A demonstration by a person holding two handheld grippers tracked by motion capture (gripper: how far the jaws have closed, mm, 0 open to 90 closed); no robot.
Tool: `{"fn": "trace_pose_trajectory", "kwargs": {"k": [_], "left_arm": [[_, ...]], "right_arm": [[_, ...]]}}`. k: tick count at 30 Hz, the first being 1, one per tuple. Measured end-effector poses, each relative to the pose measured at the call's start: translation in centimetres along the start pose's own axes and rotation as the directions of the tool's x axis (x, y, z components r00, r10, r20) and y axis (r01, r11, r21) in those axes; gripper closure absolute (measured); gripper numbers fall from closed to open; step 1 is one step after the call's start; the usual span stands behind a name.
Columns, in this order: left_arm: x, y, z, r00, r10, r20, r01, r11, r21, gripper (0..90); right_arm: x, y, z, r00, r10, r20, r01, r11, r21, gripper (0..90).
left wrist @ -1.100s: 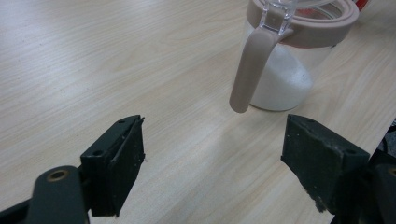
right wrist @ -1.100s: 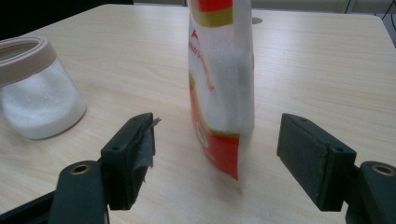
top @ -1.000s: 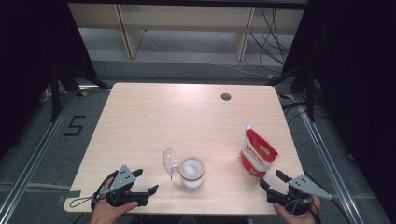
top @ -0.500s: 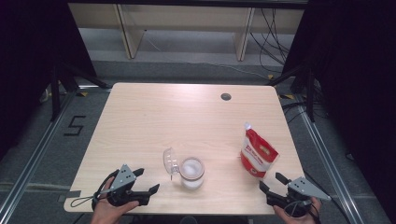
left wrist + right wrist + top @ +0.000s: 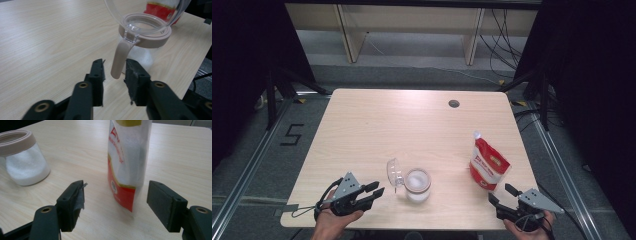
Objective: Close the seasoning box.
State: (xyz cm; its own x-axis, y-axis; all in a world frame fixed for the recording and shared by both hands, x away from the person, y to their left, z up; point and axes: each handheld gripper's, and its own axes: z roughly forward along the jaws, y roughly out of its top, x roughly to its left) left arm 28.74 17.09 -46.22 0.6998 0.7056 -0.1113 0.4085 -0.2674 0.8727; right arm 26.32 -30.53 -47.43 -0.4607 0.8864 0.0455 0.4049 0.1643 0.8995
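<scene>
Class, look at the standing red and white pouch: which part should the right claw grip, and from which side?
Probably the pouch at mid-height, from the table's near edge. It stands upright, narrow edge toward the open right claw, so its jaws could close across the flat faces.

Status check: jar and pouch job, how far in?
Done: the jar has its clear lid flipped open and white granules inside. In hand: nothing. The left gripper is open facing the jar's handle; the right gripper is open before the upright red-and-white pouch. Left: probably gripping both and pouring; neither is touched.
</scene>
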Motion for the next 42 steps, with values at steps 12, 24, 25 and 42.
{"fn": "trace_pose_trajectory", "kwargs": {"k": [12, 24, 25, 42], "left_arm": [[-1.0, 2.4, 1.2, 0.9962, 0.084, 0.021, -0.084, 0.9964, 0.008, 89.1], [-1.2, 2.6, 1.5, 0.9966, 0.077, 0.028, -0.077, 0.997, -0.002, 89.2], [-1.3, 2.7, 1.5, 0.9962, 0.08, 0.033, -0.081, 0.9968, 0.002, 89.2], [-1.8, 3.1, 1.5, 0.9909, 0.124, 0.053, -0.124, 0.9923, -0.011, 89.3]], "right_arm": [[0.3, 0.1, 0.0, 0.9996, 0.004, -0.027, -0.004, 1.0, 0.011, 31.8], [0.3, 0.1, 0.2, 0.9994, -0.019, -0.029, 0.019, 1.0, -0.005, 32.1], [0.3, 0.1, 0.2, 0.9994, -0.019, -0.028, 0.019, 1.0, -0.004, 32.1], [0.2, 0.1, 0.2, 0.9996, -0.015, -0.024, 0.015, 1.0, -0.005, 32.2]]}}
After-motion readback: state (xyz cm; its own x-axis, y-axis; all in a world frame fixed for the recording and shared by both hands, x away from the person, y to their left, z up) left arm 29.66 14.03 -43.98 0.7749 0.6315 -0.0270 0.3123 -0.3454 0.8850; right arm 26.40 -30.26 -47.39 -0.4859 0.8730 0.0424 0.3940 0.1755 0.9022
